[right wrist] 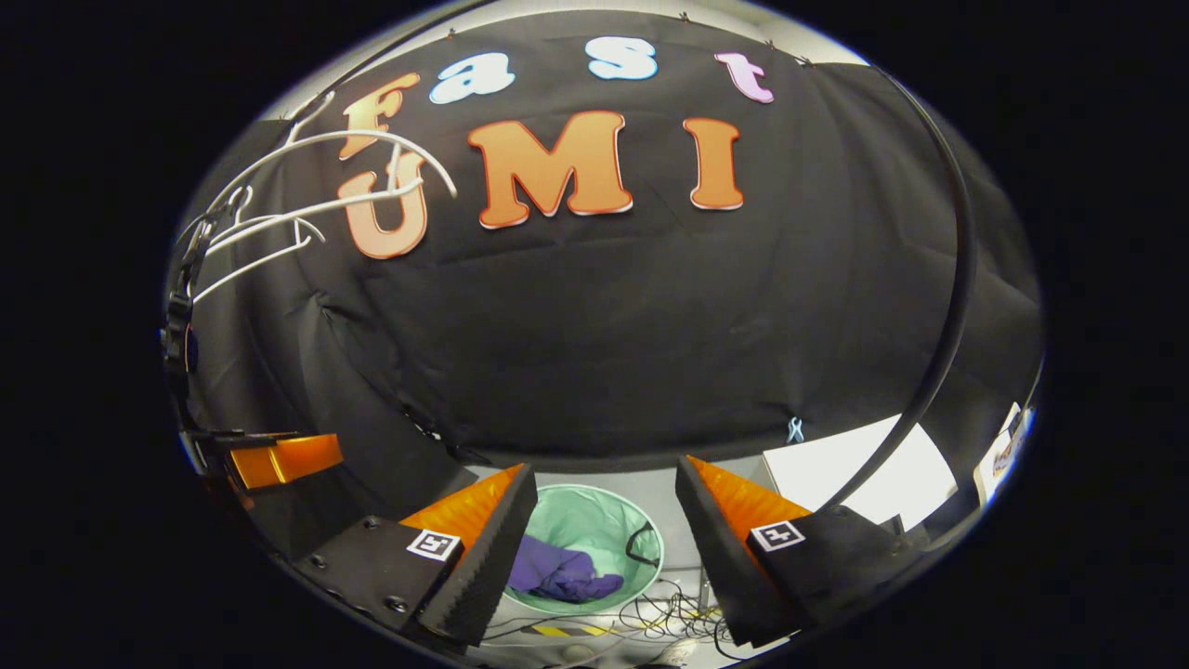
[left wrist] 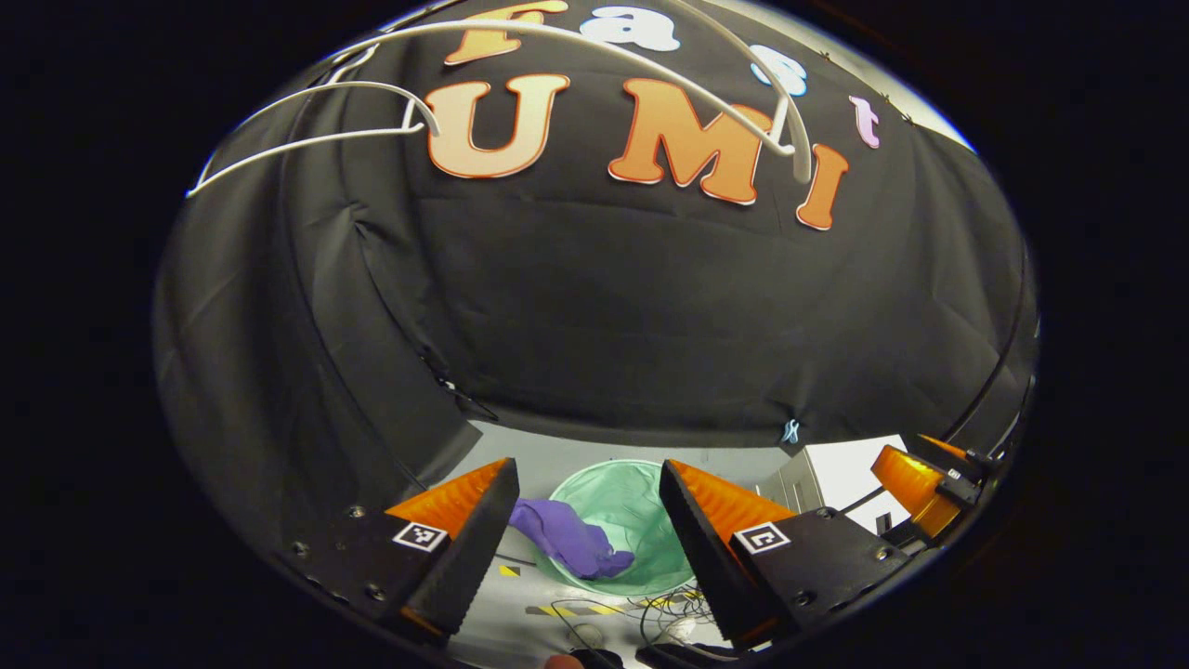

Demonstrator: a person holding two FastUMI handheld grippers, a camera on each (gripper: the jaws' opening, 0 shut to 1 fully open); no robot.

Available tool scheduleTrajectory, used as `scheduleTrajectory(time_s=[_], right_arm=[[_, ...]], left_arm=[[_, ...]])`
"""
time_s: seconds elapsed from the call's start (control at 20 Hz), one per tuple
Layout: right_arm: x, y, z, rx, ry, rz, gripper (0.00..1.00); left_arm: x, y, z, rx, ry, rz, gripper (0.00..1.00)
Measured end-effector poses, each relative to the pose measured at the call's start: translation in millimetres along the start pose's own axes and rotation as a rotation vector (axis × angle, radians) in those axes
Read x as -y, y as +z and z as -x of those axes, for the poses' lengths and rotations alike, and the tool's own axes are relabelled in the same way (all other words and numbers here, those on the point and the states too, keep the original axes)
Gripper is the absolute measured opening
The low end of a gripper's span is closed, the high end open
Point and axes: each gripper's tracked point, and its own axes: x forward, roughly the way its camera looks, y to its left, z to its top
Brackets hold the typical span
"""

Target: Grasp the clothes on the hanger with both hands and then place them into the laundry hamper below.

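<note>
Purple clothes (left wrist: 571, 544) lie in the green hamper (left wrist: 641, 506) on the floor; bare white hangers (left wrist: 307, 139) hang above; left gripper (left wrist: 587, 520) and right gripper (right wrist: 604, 525) both spread, holding nothing

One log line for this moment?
left gripper: open | right gripper: open | purple garment: in green hamper | white hangers: bare

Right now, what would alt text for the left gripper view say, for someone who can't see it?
A purple garment lies in a green mesh laundry hamper on the floor, seen between the open fingers of the left gripper. Above, bare white hangers hang before the black cloth wall.
</note>
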Motion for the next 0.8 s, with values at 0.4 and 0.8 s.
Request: scheduleTrajectory(time_s=[0.4, 0.8], right_arm=[[1.2, 56.3, 63.5, 0.199, -0.016, 0.059, 0.98], [-12.0, 104.5, 125.0, 0.354, -0.016, 0.072, 0.89]], left_arm=[[-2.8, 17.9, 58.8, 0.124, -0.056, -0.054, 0.97], [6.7, 74.4, 103.4, 0.358, -0.069, -0.08, 0.96]])
